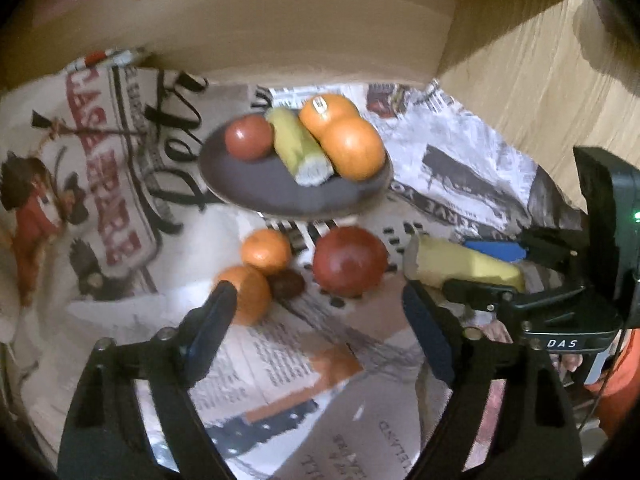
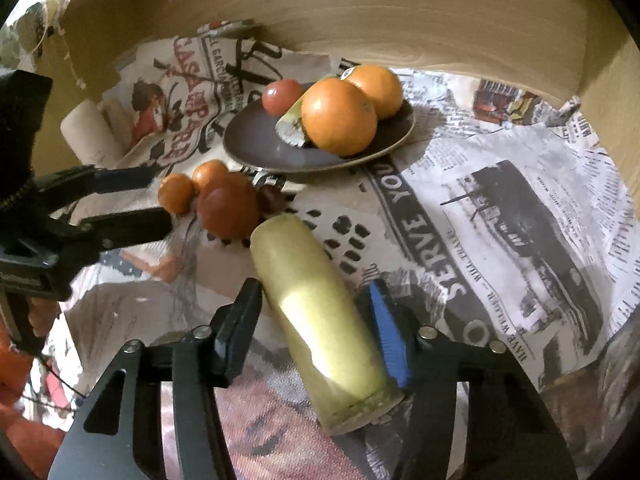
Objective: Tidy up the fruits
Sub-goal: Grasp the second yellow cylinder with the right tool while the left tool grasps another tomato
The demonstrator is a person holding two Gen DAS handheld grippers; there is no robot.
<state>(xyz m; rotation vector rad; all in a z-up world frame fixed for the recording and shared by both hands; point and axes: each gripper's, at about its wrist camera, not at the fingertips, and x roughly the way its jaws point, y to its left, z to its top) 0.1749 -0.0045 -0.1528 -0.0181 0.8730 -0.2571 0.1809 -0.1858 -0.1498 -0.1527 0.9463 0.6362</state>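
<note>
A dark plate (image 1: 256, 188) (image 2: 256, 148) holds a small red fruit (image 1: 248, 137), a yellow-green stalk piece (image 1: 298, 146) and two oranges (image 1: 352, 147) (image 2: 339, 117). On the newspaper in front lie two small oranges (image 1: 266, 251), a large red fruit (image 1: 350, 261) (image 2: 227, 207) and a small dark fruit (image 1: 287, 283). My right gripper (image 2: 316, 316) (image 1: 492, 268) is shut on a second yellow-green stalk piece (image 2: 320, 320) (image 1: 460, 266). My left gripper (image 1: 320, 312) (image 2: 160, 196) is open and empty, just in front of the loose fruits.
Printed newspaper (image 2: 500, 200) covers the surface. A curved wooden wall (image 1: 320, 40) rises right behind the plate and along the right side (image 1: 520, 92). A white roll (image 2: 90, 132) lies at the far left.
</note>
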